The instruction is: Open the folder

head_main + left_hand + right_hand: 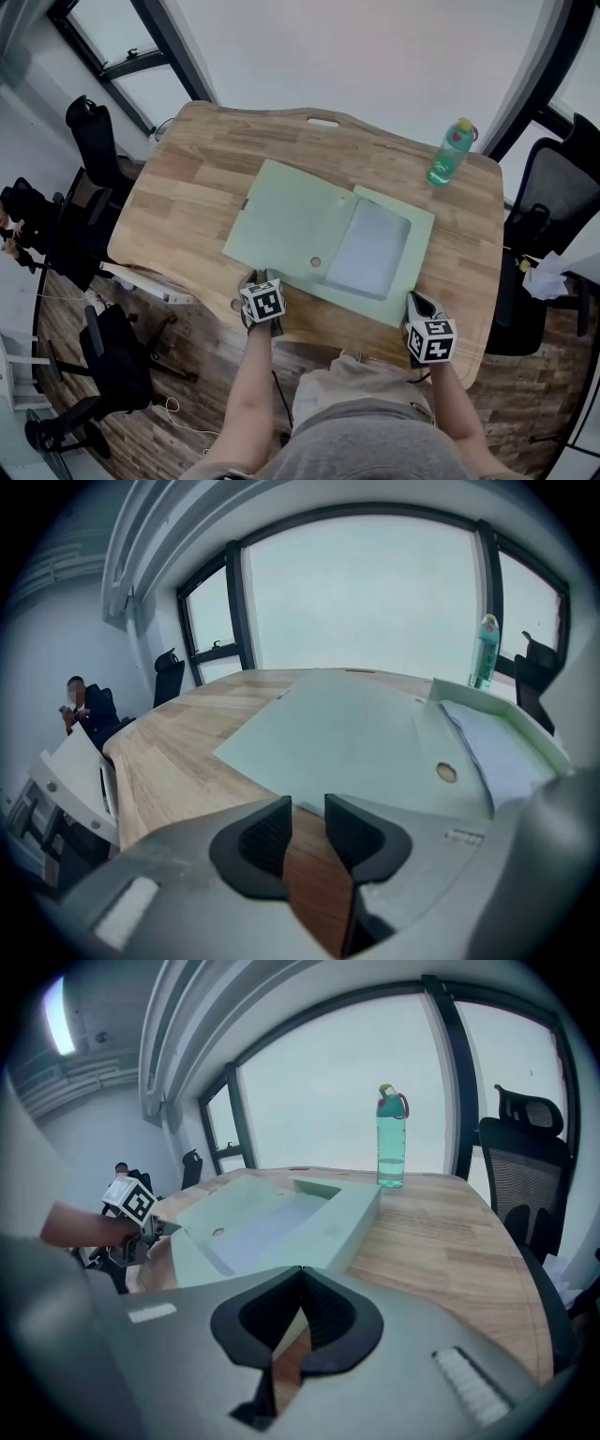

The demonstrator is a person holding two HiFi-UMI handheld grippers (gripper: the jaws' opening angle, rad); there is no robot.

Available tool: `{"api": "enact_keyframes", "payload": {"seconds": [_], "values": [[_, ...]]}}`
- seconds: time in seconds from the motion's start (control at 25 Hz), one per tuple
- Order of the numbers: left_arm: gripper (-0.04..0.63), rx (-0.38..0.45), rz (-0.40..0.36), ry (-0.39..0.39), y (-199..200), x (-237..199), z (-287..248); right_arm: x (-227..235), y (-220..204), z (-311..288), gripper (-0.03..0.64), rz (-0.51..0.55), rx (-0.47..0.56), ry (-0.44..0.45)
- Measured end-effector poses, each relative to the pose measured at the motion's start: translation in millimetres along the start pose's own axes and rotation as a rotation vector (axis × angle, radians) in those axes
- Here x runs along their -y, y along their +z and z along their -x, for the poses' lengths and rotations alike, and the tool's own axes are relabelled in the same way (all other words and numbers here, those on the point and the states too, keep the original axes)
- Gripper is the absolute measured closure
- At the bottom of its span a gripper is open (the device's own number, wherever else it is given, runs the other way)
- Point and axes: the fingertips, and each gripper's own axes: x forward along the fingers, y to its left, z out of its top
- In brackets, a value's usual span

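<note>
The pale green folder (291,220) lies open and flat on the wooden table (187,187), its cover spread to the left and a stack of white sheets (370,248) in its right half. My left gripper (262,279) sits at the cover's near edge; in the left gripper view its jaws (307,808) stand apart with only bare wood between them and the green cover (347,728) just ahead. My right gripper (415,300) rests at the folder's near right corner. In the right gripper view its pads (302,1274) meet at the tips, the folder (281,1218) just beyond them.
A green water bottle (450,152) stands at the table's far right. Black office chairs (553,206) flank the table on both sides. A person (75,700) sits far off to the left. The table's near edge runs just under both grippers.
</note>
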Motion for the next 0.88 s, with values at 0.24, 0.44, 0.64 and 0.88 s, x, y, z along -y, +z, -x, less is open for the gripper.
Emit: {"api": "enact_keyframes", "payload": {"seconds": [0.24,0.44,0.64,0.88], "values": [[0.474,0.001,0.017,-0.007,0,0,-1,0,0,0,0.616,0.008,0.007,-0.015],[0.474,0.057,0.040,-0.019,10,-1,17,0,0,2,0.617,0.026,0.008,-0.035],[0.476,0.128,0.093,-0.053,26,2,38,-8,-3,7,0.617,0.031,-0.002,-0.041],[0.483,0.193,0.118,-0.118,37,14,71,-33,8,25,0.617,0.040,0.057,-0.008]]}}
